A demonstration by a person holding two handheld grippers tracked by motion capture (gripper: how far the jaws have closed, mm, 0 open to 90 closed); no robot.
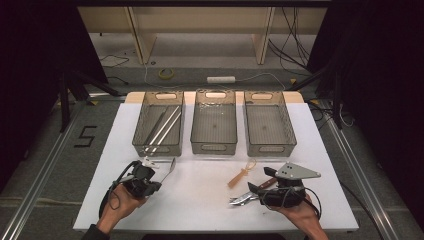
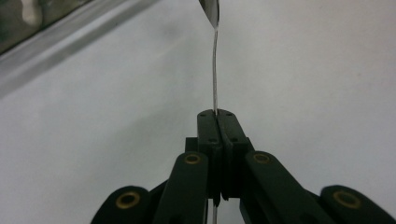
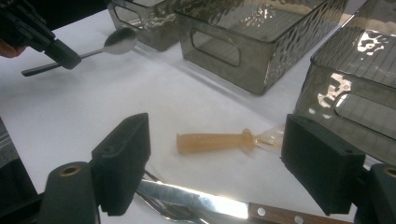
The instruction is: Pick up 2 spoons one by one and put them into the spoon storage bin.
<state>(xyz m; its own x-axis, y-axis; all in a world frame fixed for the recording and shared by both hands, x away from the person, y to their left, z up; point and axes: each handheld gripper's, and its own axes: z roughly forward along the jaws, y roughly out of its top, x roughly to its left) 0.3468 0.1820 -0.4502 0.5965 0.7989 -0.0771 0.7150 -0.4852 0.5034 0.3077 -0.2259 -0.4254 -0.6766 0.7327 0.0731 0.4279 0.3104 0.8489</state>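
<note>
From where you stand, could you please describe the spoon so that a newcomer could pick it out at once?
On the white table, look just in front of the left of the three grey bins. There the left gripper is shut on the thin handle of the spoon, its bowl pointing towards that bin. It is the one utensil off the table; the knife and fork lie by the right gripper.

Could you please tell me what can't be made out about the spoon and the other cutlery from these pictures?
- Spoon: in the left gripper view its bowl is cut off by the top edge, its handle end hidden by the shut left hand-held gripper.
- Knife: in the right gripper view, tip hidden behind the open right hand-held gripper.
- Fork: high view, too small to count tines.
</note>
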